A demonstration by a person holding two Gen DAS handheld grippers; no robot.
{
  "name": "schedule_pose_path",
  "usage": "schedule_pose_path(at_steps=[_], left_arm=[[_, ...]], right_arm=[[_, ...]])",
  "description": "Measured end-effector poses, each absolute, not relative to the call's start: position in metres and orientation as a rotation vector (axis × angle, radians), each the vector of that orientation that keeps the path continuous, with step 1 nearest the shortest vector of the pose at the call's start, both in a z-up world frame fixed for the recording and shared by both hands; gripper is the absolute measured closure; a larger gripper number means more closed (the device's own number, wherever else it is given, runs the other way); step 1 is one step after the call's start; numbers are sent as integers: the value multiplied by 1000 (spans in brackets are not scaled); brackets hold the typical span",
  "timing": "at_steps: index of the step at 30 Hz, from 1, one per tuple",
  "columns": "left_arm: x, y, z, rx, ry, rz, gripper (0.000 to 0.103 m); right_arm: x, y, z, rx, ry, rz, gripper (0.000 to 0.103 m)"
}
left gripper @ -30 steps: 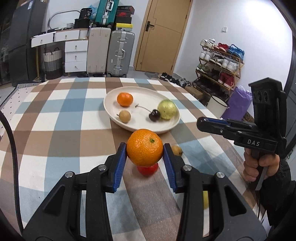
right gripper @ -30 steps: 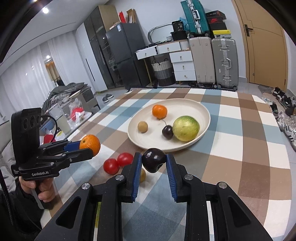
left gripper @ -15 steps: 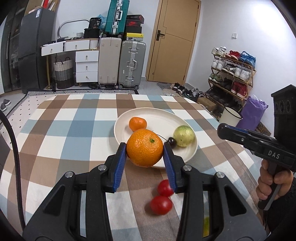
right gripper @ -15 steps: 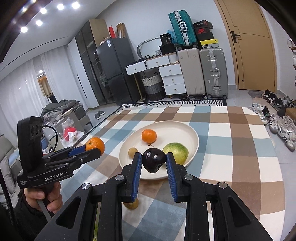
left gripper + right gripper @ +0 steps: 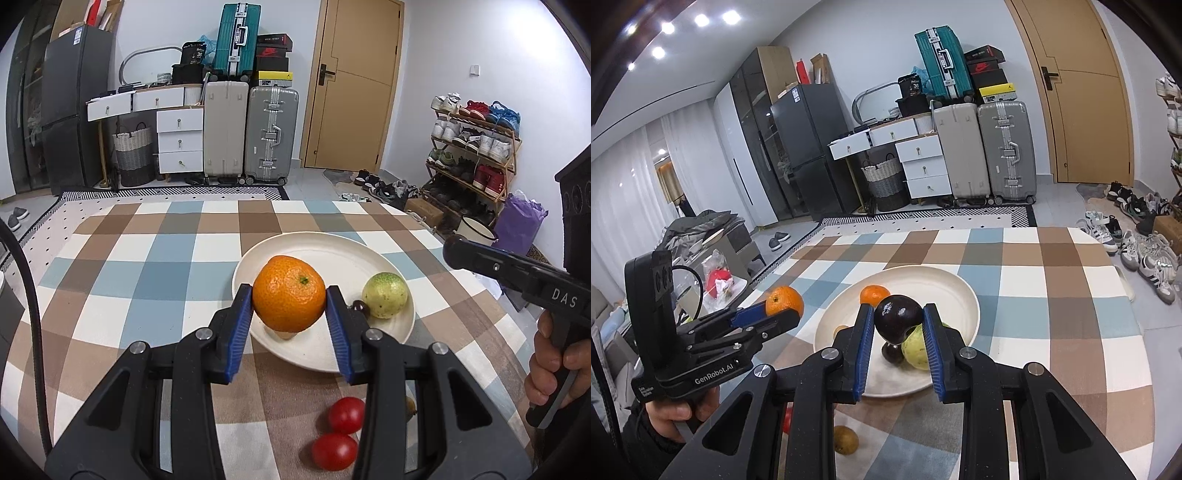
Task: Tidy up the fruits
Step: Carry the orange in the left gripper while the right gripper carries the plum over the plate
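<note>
Each view rides behind its own jaws, close above the checked tabletop (image 5: 155,266), tilted down and facing the door (image 5: 354,81) wall at 12 o'clock. Both share the white plate (image 5: 964,295). The left view catches the right gripper (image 5: 454,251) at 3 o'clock; the right view catches the left gripper (image 5: 783,310) at 9 o'clock.

Left gripper (image 5: 290,308) pitched downward over the table's near edge, blue pads clamped on an orange. Right gripper (image 5: 898,330) likewise tilted down, pads pinching a dark plum. A bare hand (image 5: 556,363) wrapped round each handle.
</note>
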State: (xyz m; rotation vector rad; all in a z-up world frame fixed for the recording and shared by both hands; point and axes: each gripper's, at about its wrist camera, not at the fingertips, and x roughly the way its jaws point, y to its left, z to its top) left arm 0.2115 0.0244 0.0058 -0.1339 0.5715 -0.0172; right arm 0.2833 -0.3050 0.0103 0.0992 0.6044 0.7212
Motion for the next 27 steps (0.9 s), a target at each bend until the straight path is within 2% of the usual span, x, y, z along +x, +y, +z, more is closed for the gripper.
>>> schedule_pose_path(at_steps=[27], left_arm=[[239, 16, -30, -99, 625, -39, 66]], right_arm=[[294, -266, -45, -17, 709, 768, 76]])
